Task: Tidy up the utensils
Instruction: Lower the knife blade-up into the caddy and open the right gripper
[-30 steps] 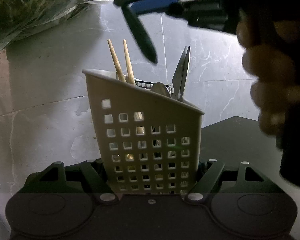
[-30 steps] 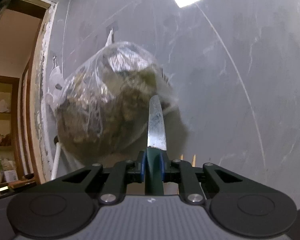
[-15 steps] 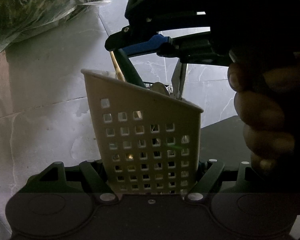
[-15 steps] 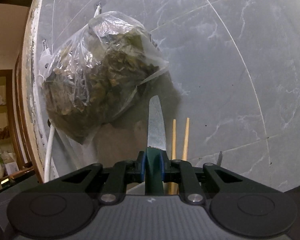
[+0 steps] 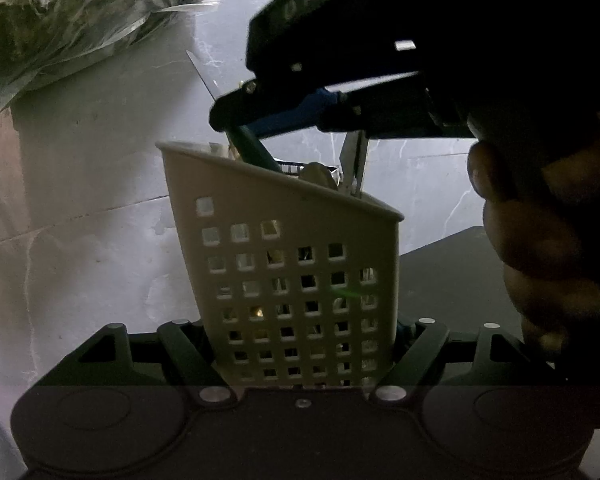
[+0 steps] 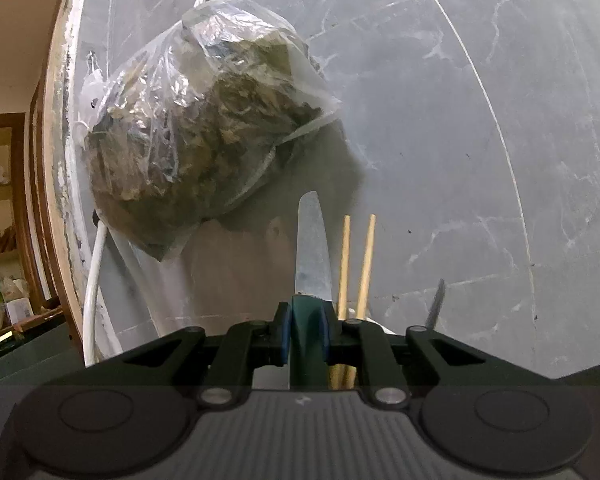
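Overhead, plastic bag (image 6: pixel 204 128) beside chopsticks (image 6: pixel 366 264).

Black gripper (image 6: pixel 306 340) with blue pads, 2 silver screws.

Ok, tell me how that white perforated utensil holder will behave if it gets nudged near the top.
The utensil holder is tall and narrow, so it would probably tip rather than slide. Its thin perforated plastic suggests it is light, though the utensils inside add some weight. The left gripper clamps its base, which likely steadies it while the right gripper lowers the knife.
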